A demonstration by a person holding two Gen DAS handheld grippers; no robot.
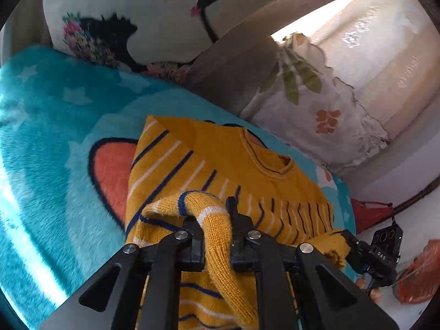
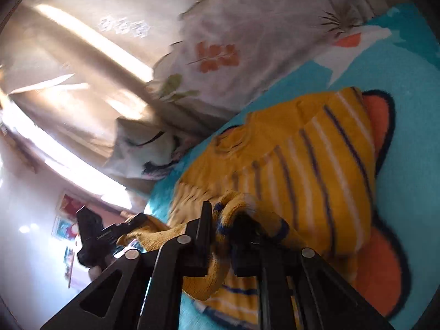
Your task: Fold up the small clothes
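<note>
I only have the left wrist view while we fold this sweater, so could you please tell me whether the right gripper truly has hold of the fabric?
Observer: Yes. In the right wrist view, the right gripper is shut on a bunched fold of the yellow striped sweater, and knit hangs down between its fingers.
Operator: Thank you. How does the edge between the two grippers look from that side?
Observer: Yellow knit runs from the right gripper across to the left gripper at the lower left. It seems raised off the teal blanket, but motion blur hides whether it is taut.
</note>
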